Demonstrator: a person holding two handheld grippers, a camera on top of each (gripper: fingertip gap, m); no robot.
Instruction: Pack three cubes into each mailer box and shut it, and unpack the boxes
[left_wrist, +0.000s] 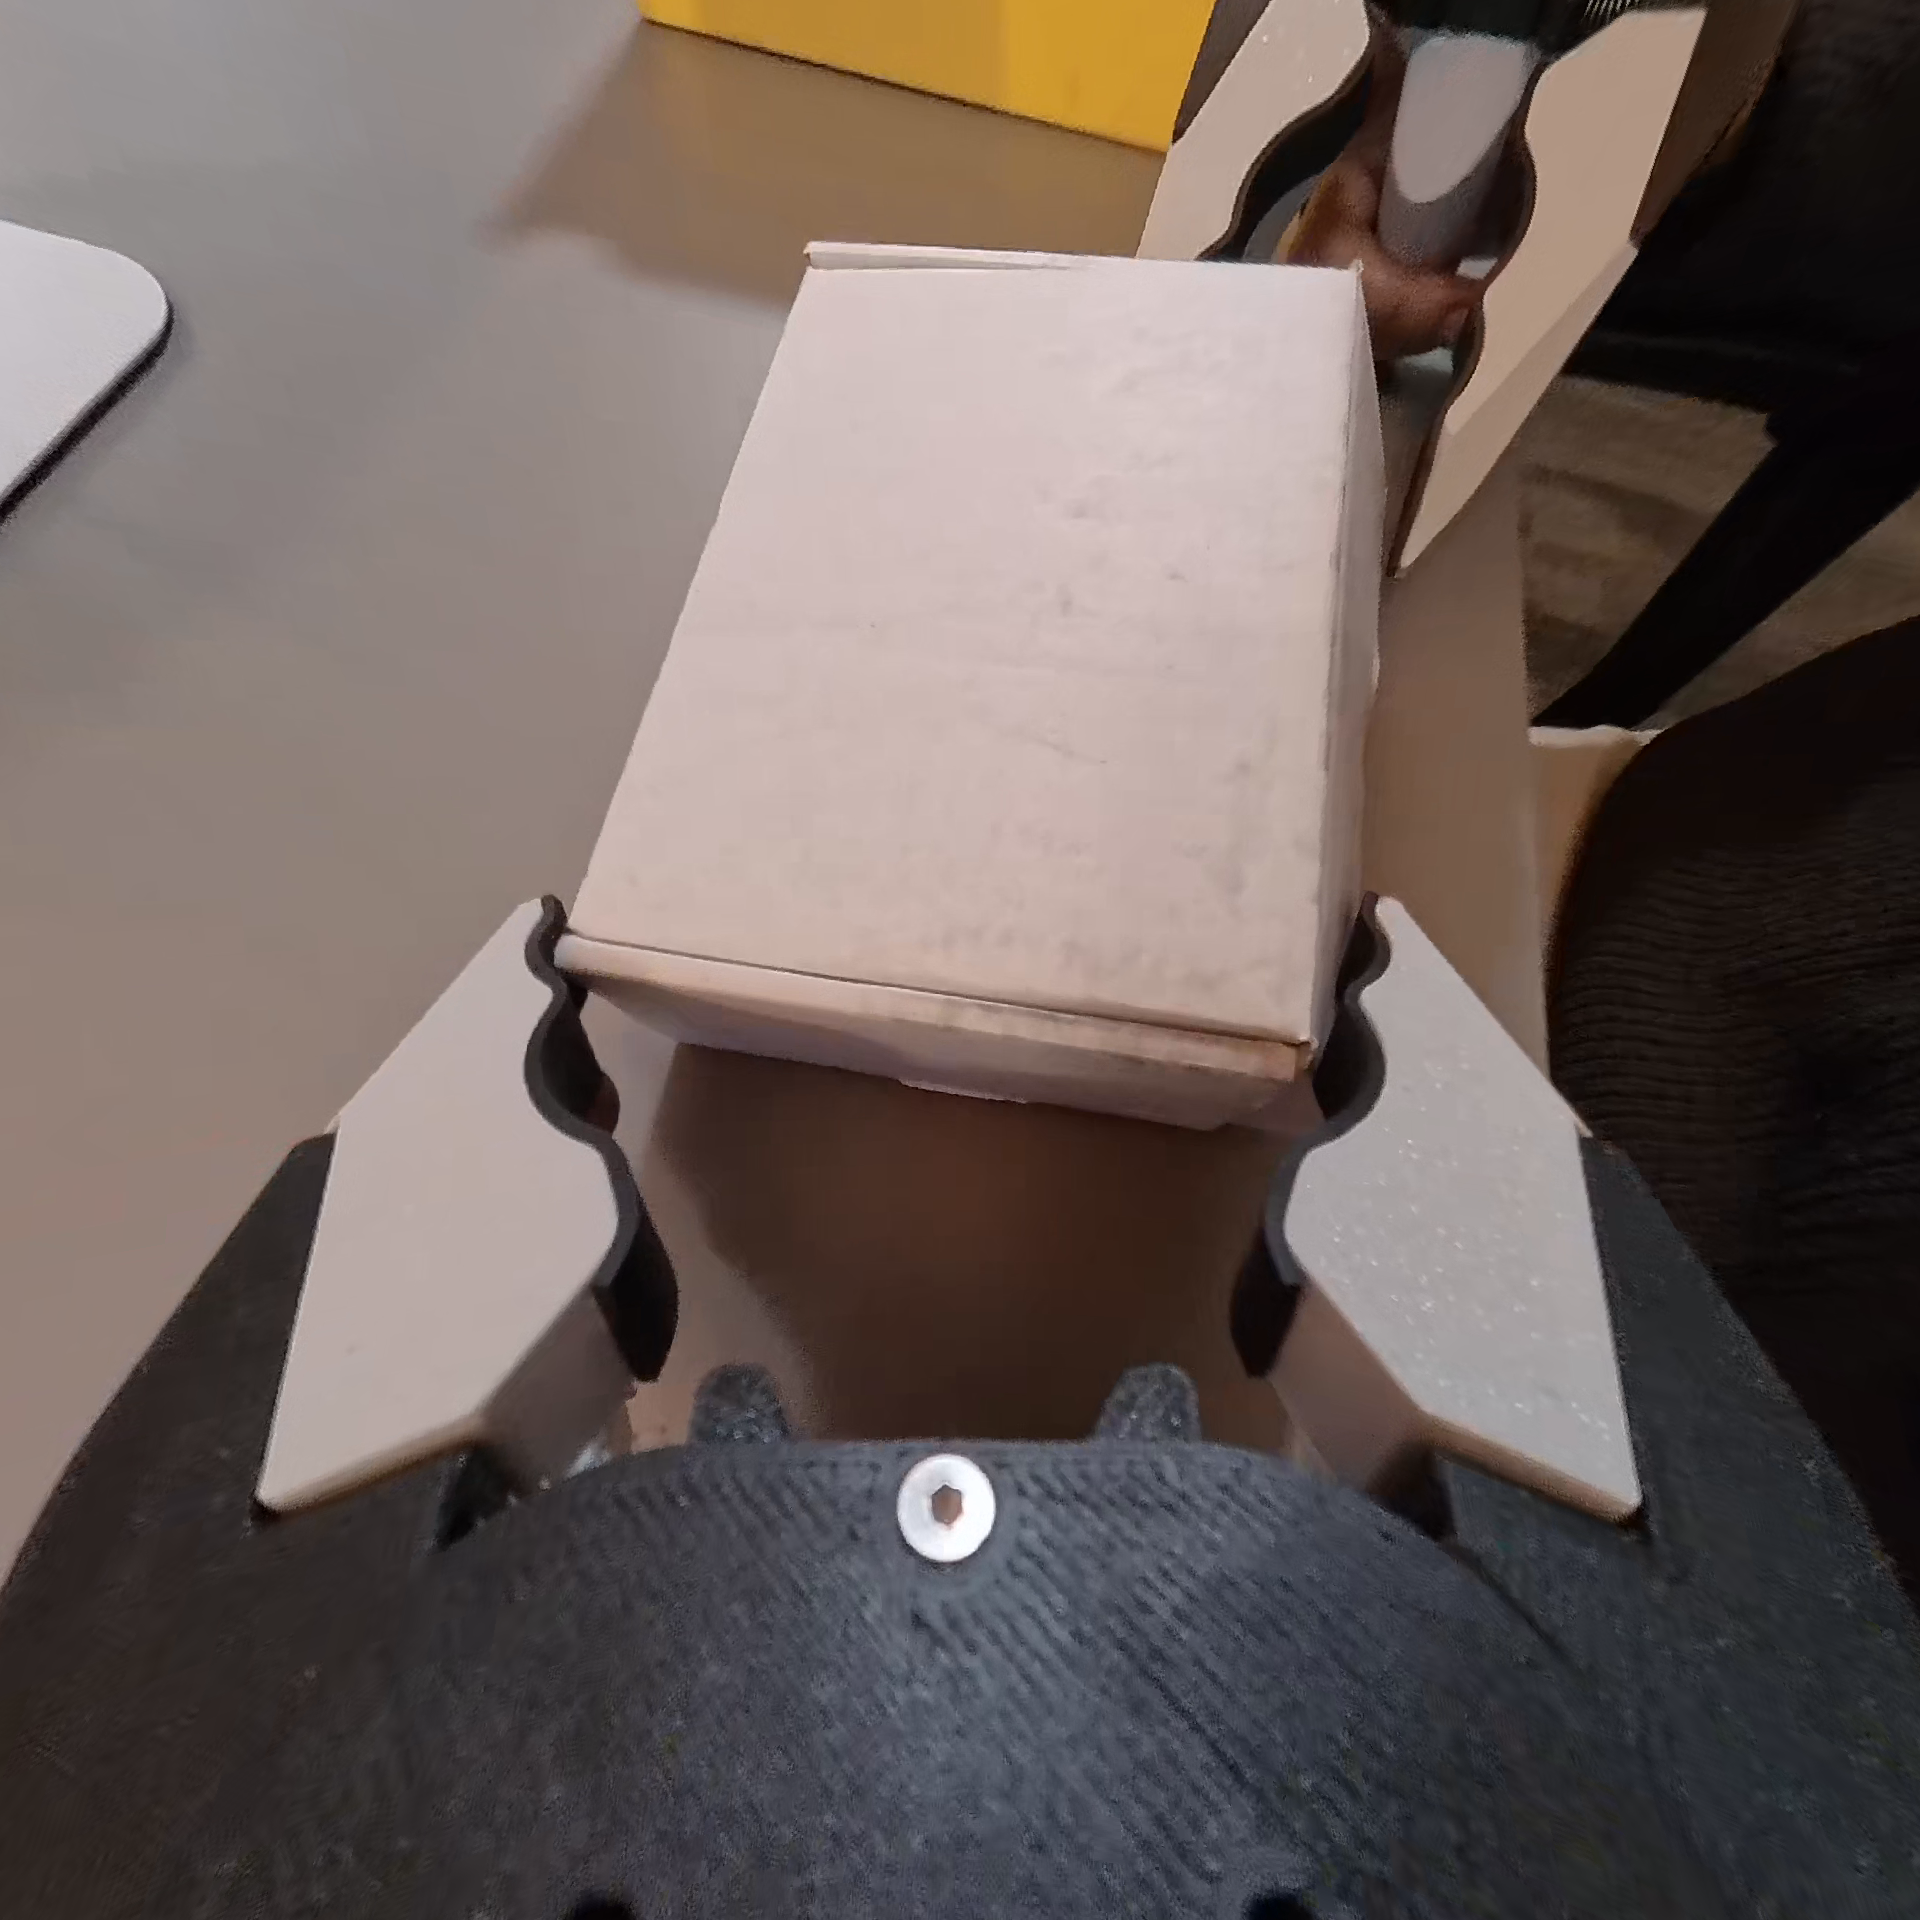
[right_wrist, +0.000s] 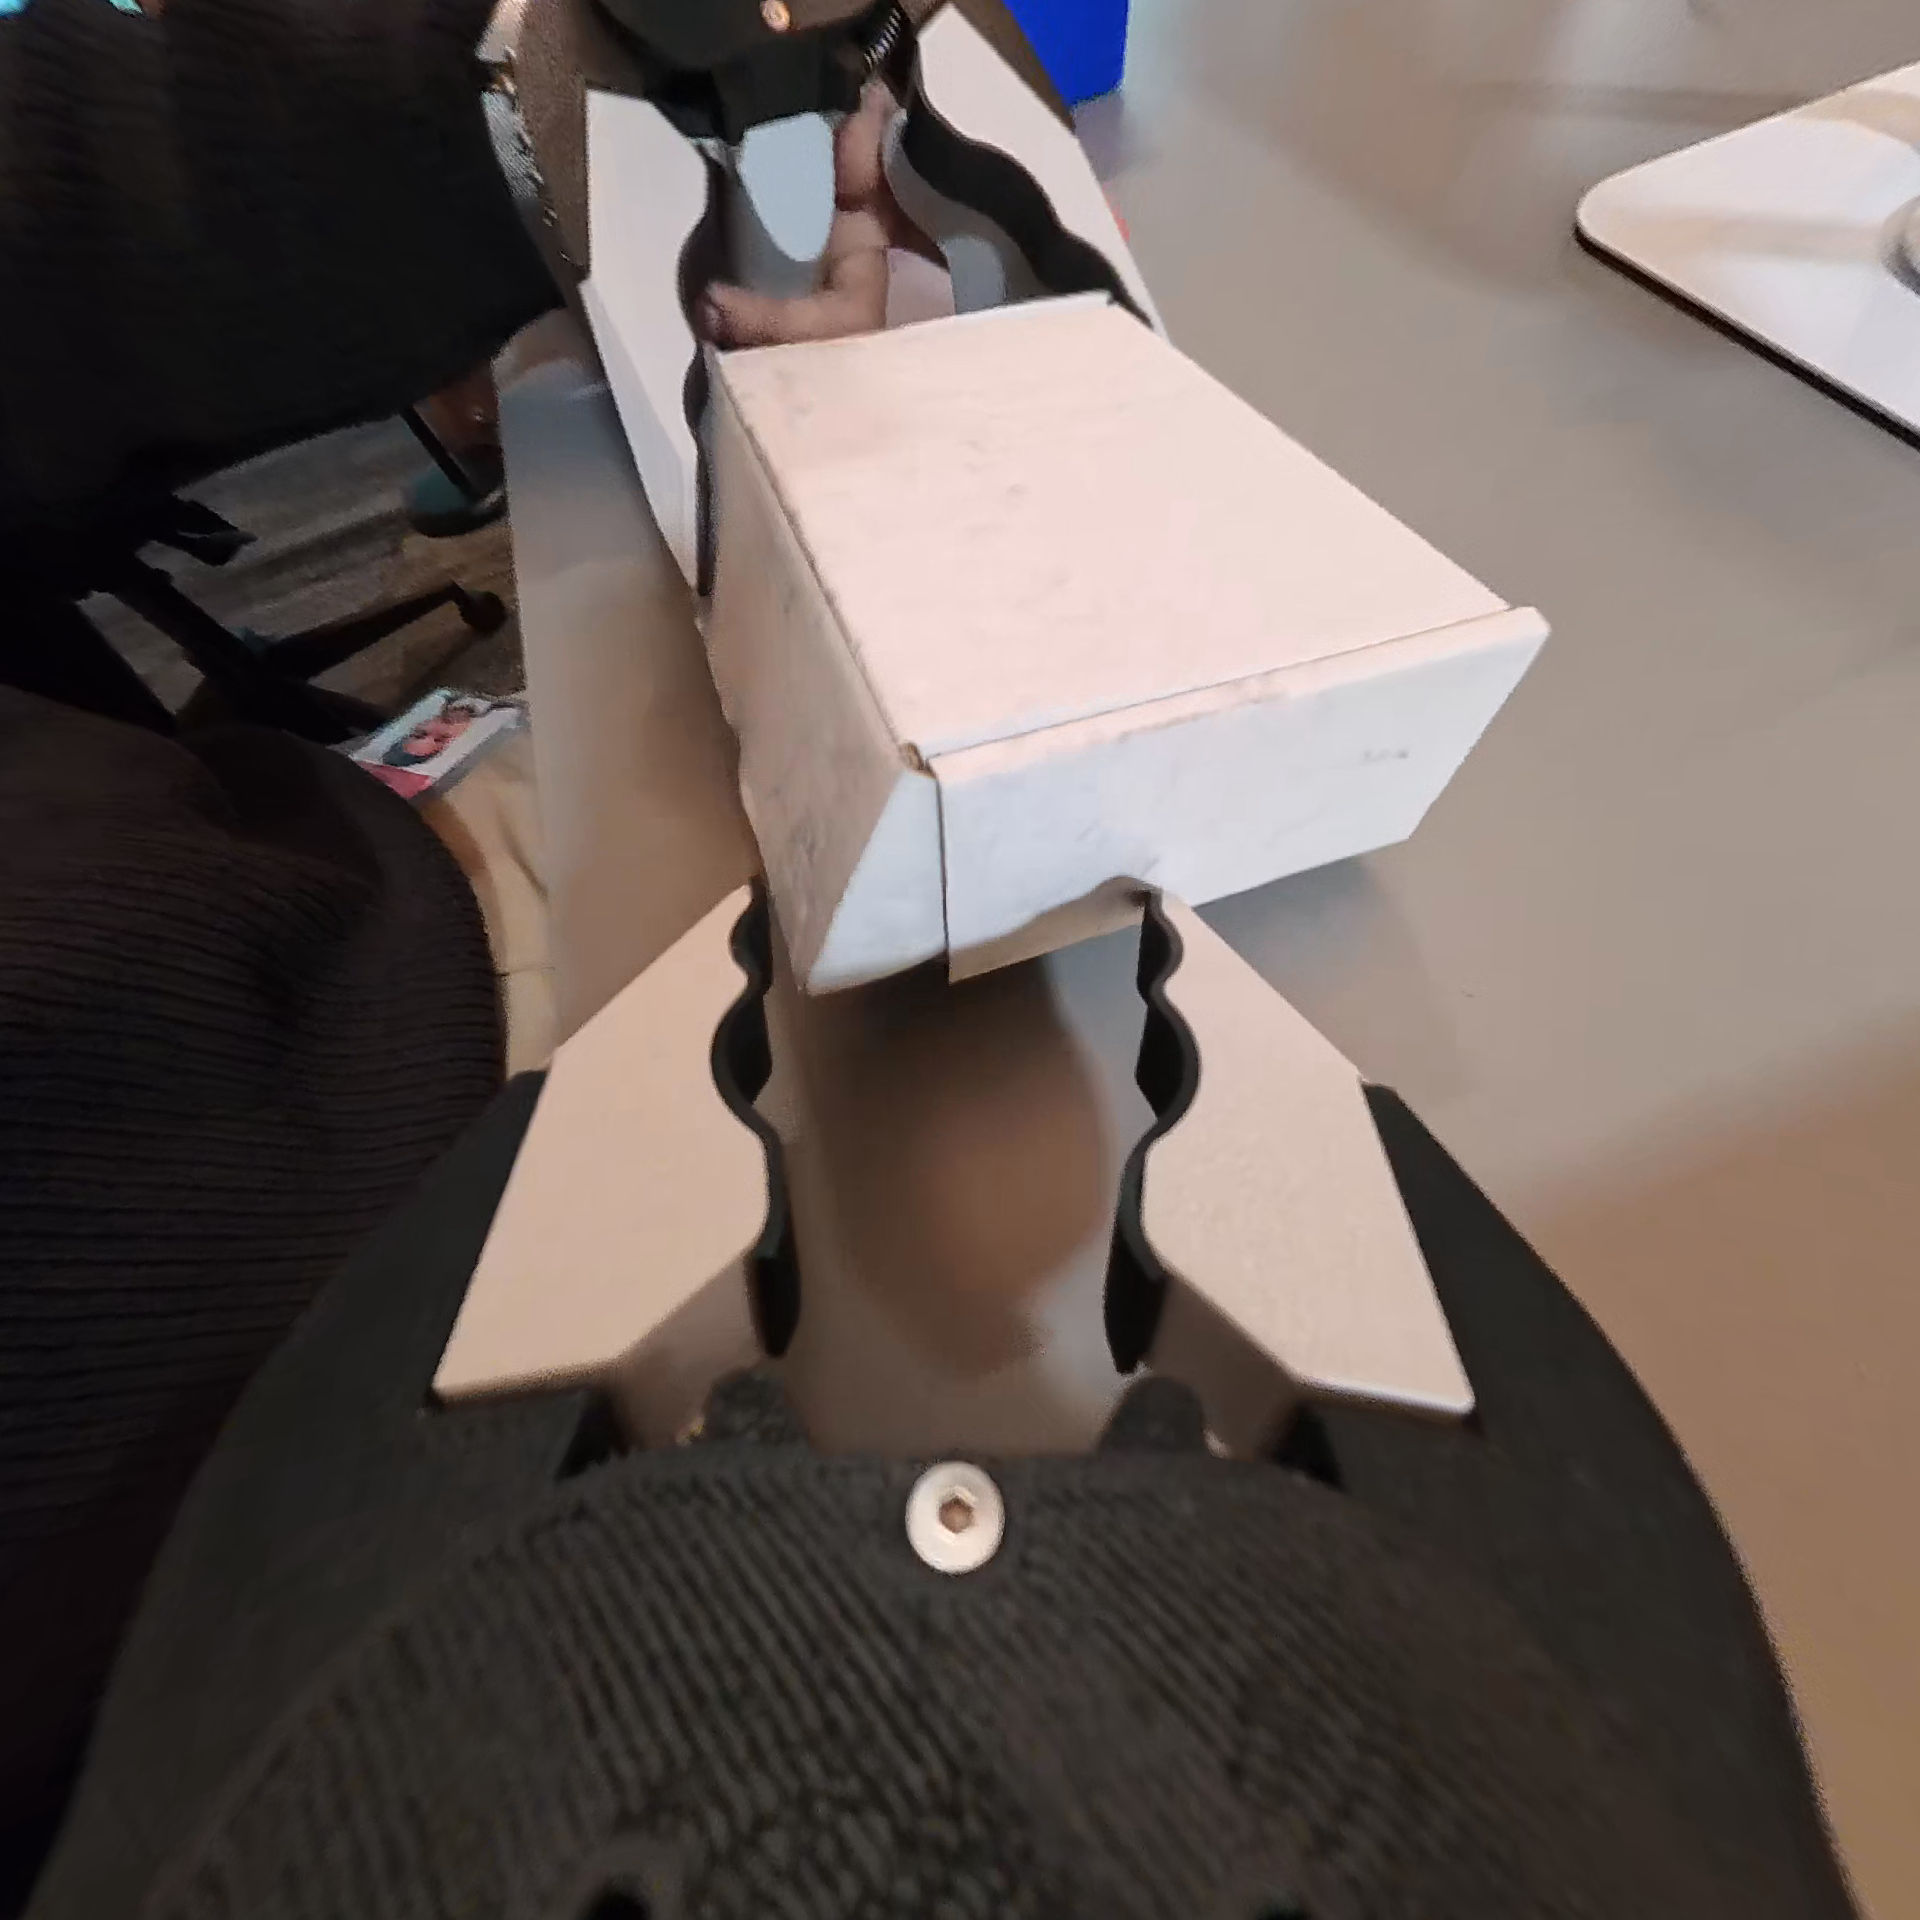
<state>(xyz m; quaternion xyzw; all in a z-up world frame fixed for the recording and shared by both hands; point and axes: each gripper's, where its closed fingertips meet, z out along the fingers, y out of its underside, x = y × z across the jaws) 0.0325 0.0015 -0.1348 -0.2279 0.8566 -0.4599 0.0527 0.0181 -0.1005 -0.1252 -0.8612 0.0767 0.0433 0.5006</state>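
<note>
Grey tabletop (left_wrist: 260, 675) seen under all. Closed white mailer box (left_wrist: 997, 665) held above it, clamped at one end between wide-spread left gripper (left_wrist: 956, 977) tips, apparently for steadiness. Right gripper (right_wrist: 951, 935) part-open at opposite end, grasp uncertain.

One closed white mailer box (left_wrist: 997, 665), two tools (left_wrist: 956, 997) (right_wrist: 951, 945), one yellow block (left_wrist: 935, 52), one white mat (left_wrist: 62, 343)

The left black-bodied, grey-plated two-finger claw (left_wrist: 956, 997) is spread wide, fingertips at either side of its load; the right matching claw (right_wrist: 951, 940) faces it, fingers parted more narrowly.
</note>
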